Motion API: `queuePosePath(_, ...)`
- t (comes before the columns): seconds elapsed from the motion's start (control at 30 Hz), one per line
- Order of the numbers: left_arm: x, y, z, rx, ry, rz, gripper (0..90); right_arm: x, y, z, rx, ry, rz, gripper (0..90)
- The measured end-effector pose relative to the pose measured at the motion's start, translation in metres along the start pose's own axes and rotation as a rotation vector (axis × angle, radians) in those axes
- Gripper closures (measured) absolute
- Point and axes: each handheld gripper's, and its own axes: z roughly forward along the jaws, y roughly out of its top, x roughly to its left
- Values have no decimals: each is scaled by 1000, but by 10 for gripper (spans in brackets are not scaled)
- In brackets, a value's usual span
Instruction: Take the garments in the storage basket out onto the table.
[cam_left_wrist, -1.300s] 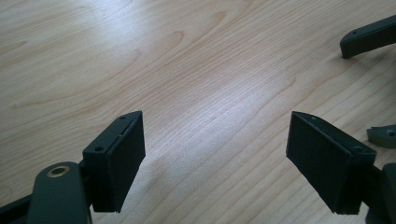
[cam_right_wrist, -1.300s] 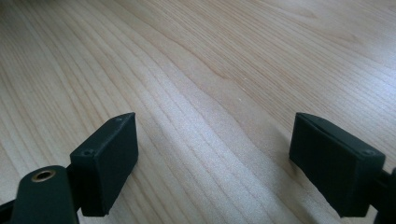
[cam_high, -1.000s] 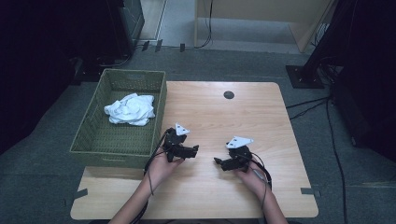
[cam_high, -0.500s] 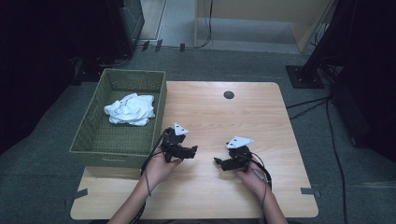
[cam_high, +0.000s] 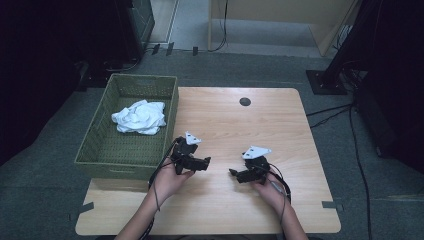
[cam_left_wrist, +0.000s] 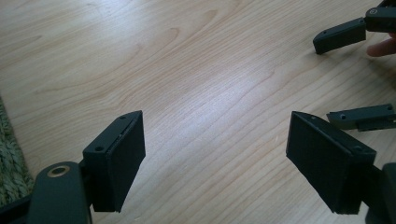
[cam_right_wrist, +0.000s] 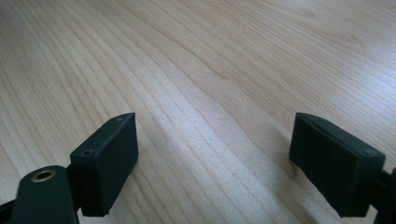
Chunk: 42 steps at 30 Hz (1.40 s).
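Two hands hold black grippers low over the wooden table (cam_high: 240, 130). My left gripper (cam_high: 206, 162) points right toward the table's middle, and my right gripper (cam_high: 233, 173) points left, so their tips face each other a short way apart. In the left gripper view my left gripper (cam_left_wrist: 215, 161) is open with bare wood between its jaws, and the right gripper's two jaw tips show at the upper right. In the right gripper view my right gripper (cam_right_wrist: 212, 158) is open over bare wood. A crumpled white cloth (cam_high: 140, 116) lies in the green woven basket (cam_high: 125, 157) at the left.
The basket stands off the table's left edge, close to the left hand; its weave (cam_left_wrist: 9, 163) shows at the left gripper view's edge. A small dark round hole (cam_high: 245, 101) sits near the table's far edge. Cables and dark stands lie on the floor beyond.
The left gripper has shifted very slightly; the right gripper and the cloth have not moved.
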Motion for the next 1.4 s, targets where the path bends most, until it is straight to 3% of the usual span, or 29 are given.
queuePosePath(0.3,-1,2,-8,-15,5,12,202,0,0,0,-1,-1,1,159)
queuePosePath(0.4,-2,3,-13,-20,-18,5,202,0,0,0,-1,-1,1,158)
queuePosePath(0.73,2,6,-26,-53,8,6,202,0,0,0,-1,0,1,158)
queuePosePath(1.0,5,6,-32,-70,20,31,202,0,0,0,-1,0,1,158)
queuePosePath(1.4,12,7,-38,-92,25,4,202,0,0,0,0,0,1,158)
